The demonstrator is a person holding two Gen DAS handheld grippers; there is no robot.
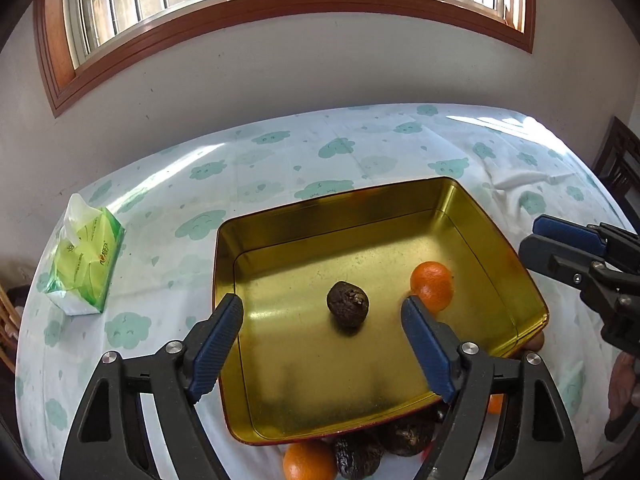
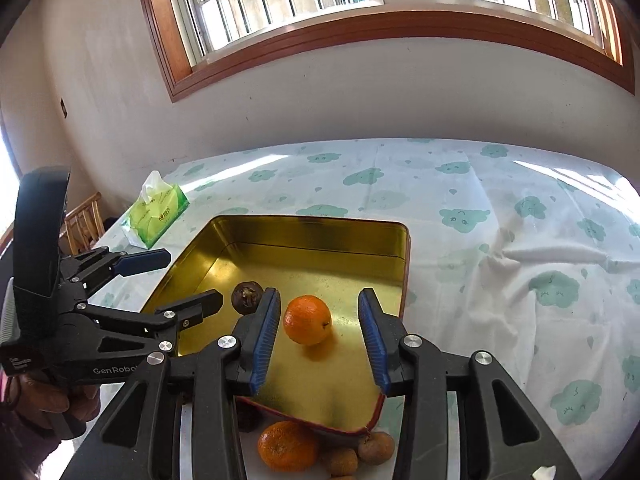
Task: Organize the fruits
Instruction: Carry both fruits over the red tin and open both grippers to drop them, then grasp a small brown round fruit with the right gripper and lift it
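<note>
Gold-coloured metal tin (image 1: 472, 216) sits on the tabletop (image 1: 280, 152), which is covered by a white cloth with green cloud print.

Progress, judged from the layout: two fruits are in the tin, several remain outside.
- In the tin: one orange (image 2: 307, 319) toward the right wall and one dark wrinkled fruit (image 1: 347, 304) near the middle of the floor. They lie apart, not touching.
- Outside, on the cloth just beside the tin's near edge (6 o'clock in both wrist views): a second orange (image 2: 287, 445), two brownish fruits (image 2: 375, 447), and dark wrinkled fruits (image 1: 406, 436) partly hidden under the rim. Exact count cannot be told.
- Estimate: task in its early part; most fruit not yet moved.

Pose:
- Left gripper (image 1: 322, 316) hovers over the tin's near-left part, fingers spread wide, holding nothing; the dark fruit lies ahead between them, untouched.
- Right gripper (image 2: 319, 312) hovers over the tin's near-right corner, fingers apart, empty; the orange in the tin sits between the fingertips, touching neither.

Green tissue pack (image 1: 86, 252) stands at 9 o'clock from the tin, well apart.
</note>
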